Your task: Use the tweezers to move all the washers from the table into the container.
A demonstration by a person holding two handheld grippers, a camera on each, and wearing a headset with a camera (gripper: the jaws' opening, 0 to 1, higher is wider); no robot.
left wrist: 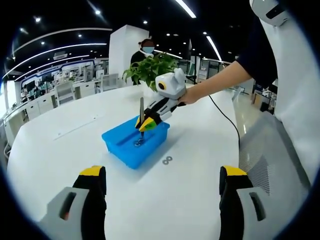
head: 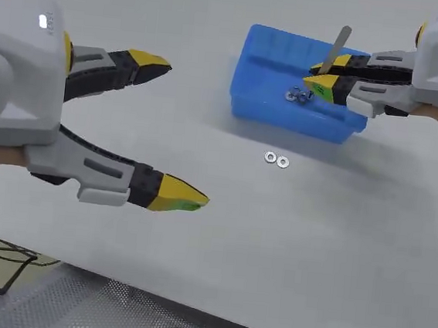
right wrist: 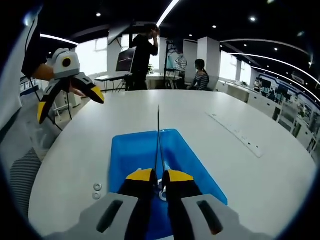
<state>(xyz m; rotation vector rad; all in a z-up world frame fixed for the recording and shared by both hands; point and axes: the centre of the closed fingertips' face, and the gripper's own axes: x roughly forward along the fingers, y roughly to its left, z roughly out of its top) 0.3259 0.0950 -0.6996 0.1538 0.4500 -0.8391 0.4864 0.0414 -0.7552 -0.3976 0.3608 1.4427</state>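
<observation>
A blue container (head: 285,118) sits on the white table, with several washers (head: 297,95) lying in it. Two washers (head: 276,160) rest on the table just in front of it. My right gripper (head: 321,75) hovers over the container, shut on the metal tweezers (head: 340,42), which stand up from its jaws. In the right gripper view the tweezers (right wrist: 159,132) run forward over the container (right wrist: 132,152), and the two table washers (right wrist: 97,191) lie to the left. My left gripper (head: 177,129) stands open above the table, well left of the washers, with nothing between its jaws.
The round white table (head: 312,243) ends at its near edge, with a perforated metal surface (head: 112,309) below it. In the left gripper view a potted plant (left wrist: 150,70) stands at the far side of the table, with a person behind it. People stand beyond the table in the right gripper view.
</observation>
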